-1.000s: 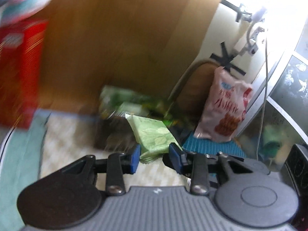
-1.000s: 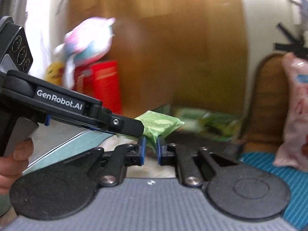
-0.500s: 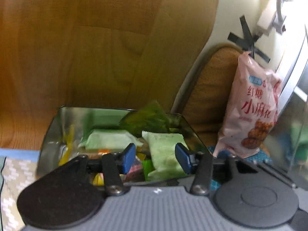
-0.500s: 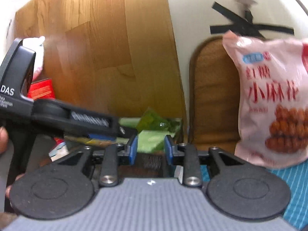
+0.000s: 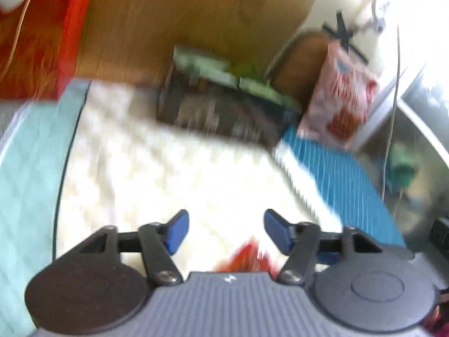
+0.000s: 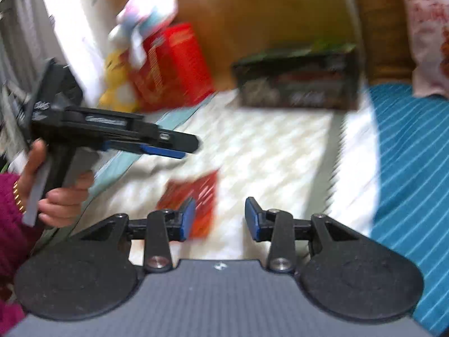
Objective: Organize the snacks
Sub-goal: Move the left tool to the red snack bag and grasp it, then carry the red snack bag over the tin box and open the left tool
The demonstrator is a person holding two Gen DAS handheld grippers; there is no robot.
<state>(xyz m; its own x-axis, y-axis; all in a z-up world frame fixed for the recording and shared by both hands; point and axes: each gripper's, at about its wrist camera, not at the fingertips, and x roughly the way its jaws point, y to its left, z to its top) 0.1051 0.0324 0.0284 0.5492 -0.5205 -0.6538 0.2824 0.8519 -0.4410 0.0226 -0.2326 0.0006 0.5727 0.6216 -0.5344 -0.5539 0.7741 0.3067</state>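
A dark open box (image 5: 224,112) holding green snack packets stands at the back of the pale patterned mat (image 5: 168,174); it also shows in the right wrist view (image 6: 297,81). A red snack packet (image 6: 196,196) lies flat on the mat; its blurred edge shows under my left gripper (image 5: 247,255). My left gripper (image 5: 226,231) is open and empty, above the mat. My right gripper (image 6: 220,219) is open and empty, with its left finger over the red packet. The left gripper also shows in the right wrist view (image 6: 168,144), held in a hand.
A red carton (image 6: 171,64) with a plush toy (image 6: 148,19) on it stands at the left by the wooden wall. A pink snack bag (image 5: 345,95) leans at the back right on a blue striped mat (image 5: 336,179). All frames are motion-blurred.
The green packet that my right gripper held has gone into the box. Both grippers have opened wider and pulled back and down from the box to over the mat near the red packet.
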